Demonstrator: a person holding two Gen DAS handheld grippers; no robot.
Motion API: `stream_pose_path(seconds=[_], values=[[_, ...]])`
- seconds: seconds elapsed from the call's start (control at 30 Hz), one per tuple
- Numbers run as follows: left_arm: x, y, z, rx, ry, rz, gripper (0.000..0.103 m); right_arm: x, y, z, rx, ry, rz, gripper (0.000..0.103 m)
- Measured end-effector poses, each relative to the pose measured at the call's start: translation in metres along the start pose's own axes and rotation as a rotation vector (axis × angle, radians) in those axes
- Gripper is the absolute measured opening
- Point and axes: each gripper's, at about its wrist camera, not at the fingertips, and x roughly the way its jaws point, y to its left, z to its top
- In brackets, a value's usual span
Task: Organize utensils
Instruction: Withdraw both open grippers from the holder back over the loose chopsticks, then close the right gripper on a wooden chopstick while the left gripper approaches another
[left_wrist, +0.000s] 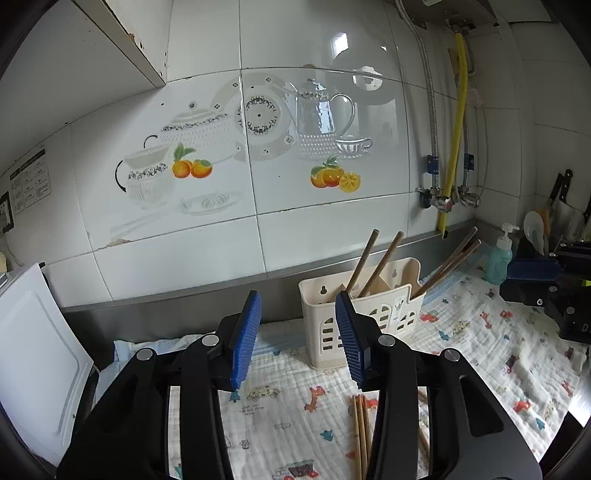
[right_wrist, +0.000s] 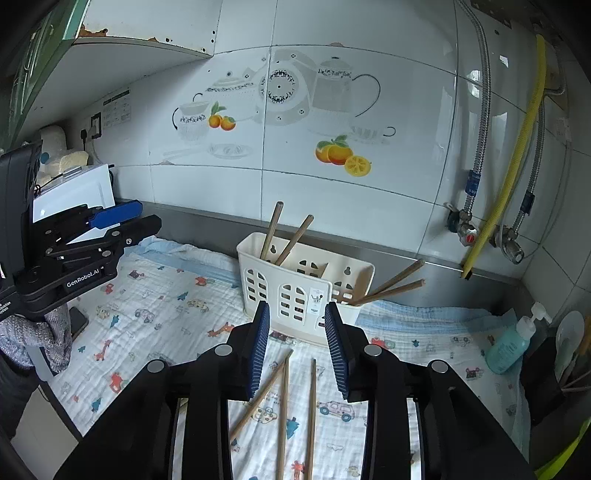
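Jaws, left gripper: parted, nothing between the blue pads; they stand above the cloth, short of the holder.
Jaws, right gripper: parted, empty; the loose chopsticks lie on the cloth below and between them, untouched.
Utensil holder: cream plastic caddy with arched cut-outs, upright on the cloth near the back wall, divided into compartments.
Chopsticks in holder: two brown sticks lean out of the left compartment; two more lean out to the right from the right end.
Loose chopsticks: three brown sticks flat on the cloth in front of the holder, one angled across toward the left.
Cloth: white quilted cover printed with small cars and animals, spread over the tabletop.
Soap bottle: teal pump bottle at the right, beside a dark rack holding a white spoon.
Cutting board: white, propped at the left edge.
Wall tiles: white, with a teapot-and-orange decoration.
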Motion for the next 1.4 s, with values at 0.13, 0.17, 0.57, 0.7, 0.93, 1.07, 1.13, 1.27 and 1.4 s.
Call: stream_pose_path(seconds=[0.13, 0.17, 0.57, 0.7, 0.93, 1.07, 1.13, 1.27, 1.4], values=[[-0.005, 0.001, -0.011, -0.004, 0.022, 0.011, 0.046, -0.001, 0.004, -0.015, 0.003, 0.01, -0.001, 0.034], [-0.006, 0.001, -0.014, -0.003, 0.026, 0.015, 0.046, 0.0, 0.005, -0.019, 0.006, 0.014, -0.001, 0.035], [-0.019, 0.009, -0.046, -0.042, 0.084, 0.033, 0.046, 0.001, 0.011, -0.064, 0.024, 0.059, -0.016, 0.039], [-0.021, 0.009, -0.061, -0.048, 0.117, 0.029, 0.046, 0.001, 0.011, -0.08, 0.031, 0.075, -0.031, 0.039], [-0.024, 0.013, -0.091, -0.081, 0.175, 0.02, 0.046, 0.005, 0.0, -0.116, 0.077, 0.127, -0.04, 0.039], [-0.023, 0.015, -0.105, -0.102, 0.207, 0.013, 0.046, 0.012, -0.004, -0.136, 0.101, 0.17, -0.043, 0.039], [-0.022, 0.013, -0.112, -0.102, 0.225, 0.008, 0.046, 0.016, -0.005, -0.145, 0.105, 0.189, -0.044, 0.038], [-0.021, 0.011, -0.126, -0.103, 0.259, -0.004, 0.046, 0.022, -0.006, -0.162, 0.107, 0.221, -0.056, 0.035], [-0.018, 0.011, -0.137, -0.127, 0.297, -0.034, 0.046, 0.029, -0.01, -0.173, 0.131, 0.245, -0.051, 0.03]])
